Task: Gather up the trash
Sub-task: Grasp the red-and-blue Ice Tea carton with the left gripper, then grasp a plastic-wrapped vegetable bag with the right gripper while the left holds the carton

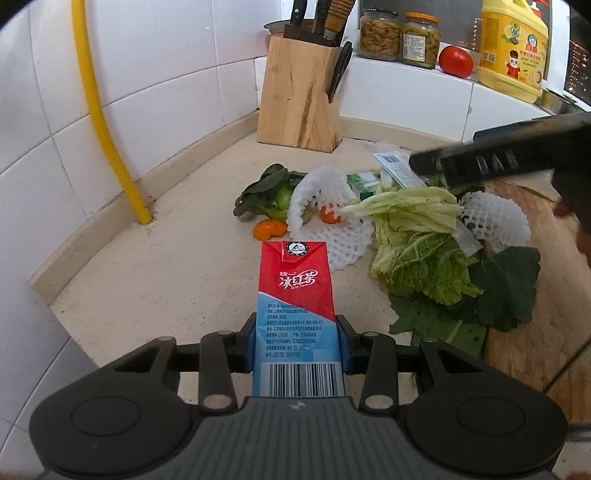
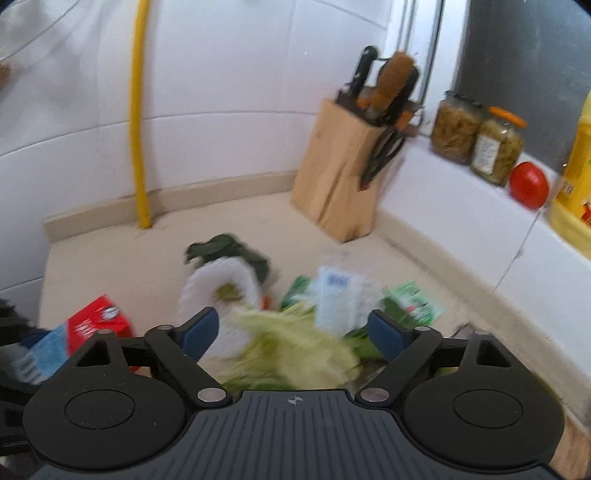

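My left gripper (image 1: 297, 336) is shut on a red and blue ice tea carton (image 1: 295, 291), held above the beige counter (image 1: 166, 266). The same carton (image 2: 85, 328) shows at the lower left of the right wrist view. Beyond it lies a heap of trash: white foam fruit nets (image 1: 325, 221), cabbage leaves (image 1: 417, 236), dark green leaves (image 1: 266, 192), orange peel (image 1: 269, 229) and a small white and blue packet (image 1: 397, 166). My right gripper (image 2: 293, 332) stands open above the blurred cabbage (image 2: 295, 350) and the packet (image 2: 336, 299), with nothing gripped. It appears as a dark shape (image 1: 498, 155) in the left wrist view.
A wooden knife block (image 1: 301, 99) stands in the corner by a yellow pipe (image 1: 99, 110). On the white ledge are two jars (image 1: 399, 35), a tomato (image 1: 455, 61) and a yellow bottle (image 1: 513, 48). A wooden cutting board (image 1: 532, 332) lies at the right.
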Motion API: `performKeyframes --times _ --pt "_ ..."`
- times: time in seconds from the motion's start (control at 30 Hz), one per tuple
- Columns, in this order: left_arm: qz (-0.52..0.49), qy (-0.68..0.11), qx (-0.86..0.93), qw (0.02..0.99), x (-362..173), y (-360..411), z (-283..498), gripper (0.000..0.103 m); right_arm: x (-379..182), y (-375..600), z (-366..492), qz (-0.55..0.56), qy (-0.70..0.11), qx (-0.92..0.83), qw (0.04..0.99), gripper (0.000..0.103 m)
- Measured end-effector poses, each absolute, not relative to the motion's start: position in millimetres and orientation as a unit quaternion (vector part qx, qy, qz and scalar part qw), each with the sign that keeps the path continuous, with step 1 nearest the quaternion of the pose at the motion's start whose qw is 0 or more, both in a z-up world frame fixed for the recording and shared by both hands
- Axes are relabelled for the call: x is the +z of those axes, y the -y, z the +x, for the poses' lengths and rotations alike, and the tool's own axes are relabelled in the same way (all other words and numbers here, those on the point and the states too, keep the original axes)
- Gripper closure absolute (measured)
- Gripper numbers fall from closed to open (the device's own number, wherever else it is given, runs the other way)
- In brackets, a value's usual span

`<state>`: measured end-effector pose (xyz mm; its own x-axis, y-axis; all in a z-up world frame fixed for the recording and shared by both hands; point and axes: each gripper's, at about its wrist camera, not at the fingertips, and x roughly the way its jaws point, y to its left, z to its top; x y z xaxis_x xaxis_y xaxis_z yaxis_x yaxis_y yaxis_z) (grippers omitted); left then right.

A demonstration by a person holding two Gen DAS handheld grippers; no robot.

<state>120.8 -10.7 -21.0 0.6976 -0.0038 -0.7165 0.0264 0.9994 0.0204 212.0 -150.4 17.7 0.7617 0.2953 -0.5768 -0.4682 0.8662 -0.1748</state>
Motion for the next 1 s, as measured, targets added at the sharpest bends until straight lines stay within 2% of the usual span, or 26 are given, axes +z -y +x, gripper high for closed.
performKeyframes --times 0.3,0.43,0.53,0.6,0.63,0.67,0.7,0.73,0.8,0.83,0.87,1.0 --pt "0.003 -0.390 -0.013 0.921 -20.2 7.8 133.1 0.069 11.7 172.9 286.3 -0.120 -0.322 0.167 0.924 0.009" --pt "-0.004 -0.397 -0.011 0.918 -23.7 7.1 140.4 0.069 1.3 176.3 308.3 -0.096 -0.360 0.185 0.909 0.004" --pt "-0.004 -0.400 -0.012 0.917 -25.4 7.9 143.7 0.069 -8.7 173.5 317.5 -0.088 -0.382 0.194 0.899 0.005" --pt "-0.003 -0.401 -0.013 0.916 -25.7 8.2 144.7 0.069 -14.3 171.8 318.8 -0.087 -0.387 0.201 0.896 0.015" --pt "-0.002 -0.401 -0.013 0.916 -25.2 8.3 144.5 0.069 -16.9 171.9 320.7 -0.087 -0.392 0.195 0.895 0.033" --pt "-0.003 -0.401 -0.014 0.916 -24.7 7.9 144.3 0.069 -18.5 174.1 323.2 -0.077 -0.402 0.192 0.892 0.045" --pt "-0.003 -0.400 -0.014 0.916 -24.2 7.6 144.4 0.069 -18.9 179.4 324.9 -0.053 -0.413 0.197 0.888 0.051" --pt "-0.003 -0.399 -0.014 0.917 -23.6 7.4 143.9 0.069 -16.9 184.4 324.8 -0.038 -0.414 0.201 0.887 0.063" --pt "-0.003 -0.396 -0.016 0.918 -22.1 7.0 142.6 0.069 -9.6 191.6 319.9 -0.022 -0.407 0.204 0.890 0.073" --pt "-0.004 -0.395 -0.016 0.919 -21.1 7.0 142.0 0.069 -4.2 194.7 316.2 -0.015 -0.402 0.208 0.891 0.087" --pt "-0.005 -0.394 -0.017 0.919 -20.0 6.9 141.3 0.069 0.5 197.1 313.1 -0.009 -0.400 0.215 0.891 0.091" --pt "-0.007 -0.389 -0.022 0.921 -16.9 6.6 138.0 0.069 16.6 199.1 301.2 -0.007 -0.384 0.228 0.895 0.094"
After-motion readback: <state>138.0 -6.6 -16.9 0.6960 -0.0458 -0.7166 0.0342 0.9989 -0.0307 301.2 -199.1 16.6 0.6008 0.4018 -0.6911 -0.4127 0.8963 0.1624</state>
